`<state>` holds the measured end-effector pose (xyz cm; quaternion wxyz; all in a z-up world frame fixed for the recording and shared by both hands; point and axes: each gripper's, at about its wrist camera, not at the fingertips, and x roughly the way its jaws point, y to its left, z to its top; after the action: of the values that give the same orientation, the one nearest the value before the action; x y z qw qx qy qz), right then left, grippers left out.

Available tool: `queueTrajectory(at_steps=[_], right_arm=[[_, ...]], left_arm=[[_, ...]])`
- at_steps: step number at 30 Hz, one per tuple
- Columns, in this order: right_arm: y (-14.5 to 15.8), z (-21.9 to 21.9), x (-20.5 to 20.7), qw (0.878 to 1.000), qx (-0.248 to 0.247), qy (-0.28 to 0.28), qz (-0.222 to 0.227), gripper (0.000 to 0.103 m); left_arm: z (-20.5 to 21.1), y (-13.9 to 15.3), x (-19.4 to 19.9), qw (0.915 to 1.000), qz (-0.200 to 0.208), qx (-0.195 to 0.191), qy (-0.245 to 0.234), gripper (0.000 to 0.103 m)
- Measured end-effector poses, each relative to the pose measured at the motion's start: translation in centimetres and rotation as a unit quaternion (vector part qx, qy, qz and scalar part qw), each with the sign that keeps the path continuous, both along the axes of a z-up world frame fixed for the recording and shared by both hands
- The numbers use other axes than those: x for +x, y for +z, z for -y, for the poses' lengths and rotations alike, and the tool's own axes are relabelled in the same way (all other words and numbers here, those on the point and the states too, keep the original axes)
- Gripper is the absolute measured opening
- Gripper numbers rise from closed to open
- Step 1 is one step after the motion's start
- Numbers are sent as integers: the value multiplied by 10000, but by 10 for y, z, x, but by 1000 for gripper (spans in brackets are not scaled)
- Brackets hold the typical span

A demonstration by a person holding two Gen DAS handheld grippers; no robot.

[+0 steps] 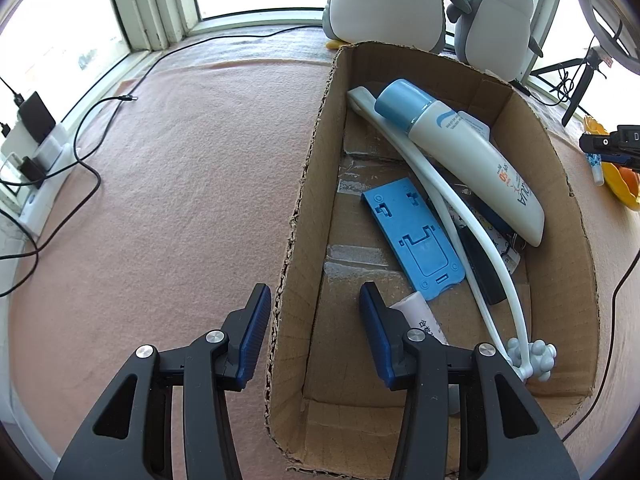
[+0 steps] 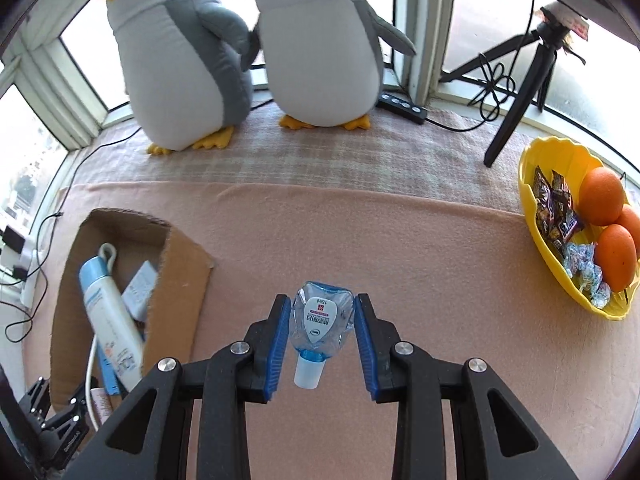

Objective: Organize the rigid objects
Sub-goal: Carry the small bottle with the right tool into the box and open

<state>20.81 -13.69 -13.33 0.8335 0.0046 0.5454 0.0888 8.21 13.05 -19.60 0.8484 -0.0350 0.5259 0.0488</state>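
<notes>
We've got the little eye-drop bottle (image 2: pixel 322 322) pinched in the right gripper (image 2: pixel 322 334), cap toward us; the cardboard box (image 2: pixel 182 276) sits off left, closer to the left gripper (image 1: pixel 314 334) clamping its wall.

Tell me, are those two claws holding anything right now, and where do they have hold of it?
The right gripper pinches a small clear eye-drop bottle by its flat sides, cap toward the camera. The left gripper straddles the cardboard box wall.

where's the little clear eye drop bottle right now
In the right wrist view, the small clear eye drop bottle sits clamped in the right hand-held gripper, above the pink cloth.
</notes>
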Motion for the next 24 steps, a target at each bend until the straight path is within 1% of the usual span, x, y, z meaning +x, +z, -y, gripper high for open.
queueTrajectory(at_steps=[4,5,8,11,13,17,21,24], right_arm=[[23,-18,-16,9987,261,420,114,29],[22,-23,-16,9978,339,548,125,29],[34,-45,-35,9938,488,981,194,29],[40,-69,-54,9888,598,1351,217,29],[41,-84,-67,9850,661,1584,199,29],[41,-112,-90,9779,549,2001,272,29],[35,-127,-100,9732,568,2217,216,29],[28,-136,-107,9718,434,2307,216,29]], left_arm=[[0,0,0,10000,-2,-10,4,45],[0,0,0,10000,-2,-13,6,45],[0,0,0,10000,-1,-5,12,45],[0,0,1,10000,-8,-2,20,45],[-1,0,1,10000,-11,-6,21,45],[0,0,1,10000,-9,3,22,45],[-1,0,1,10000,-10,3,22,45],[-1,0,1,10000,-18,-15,19,45]])
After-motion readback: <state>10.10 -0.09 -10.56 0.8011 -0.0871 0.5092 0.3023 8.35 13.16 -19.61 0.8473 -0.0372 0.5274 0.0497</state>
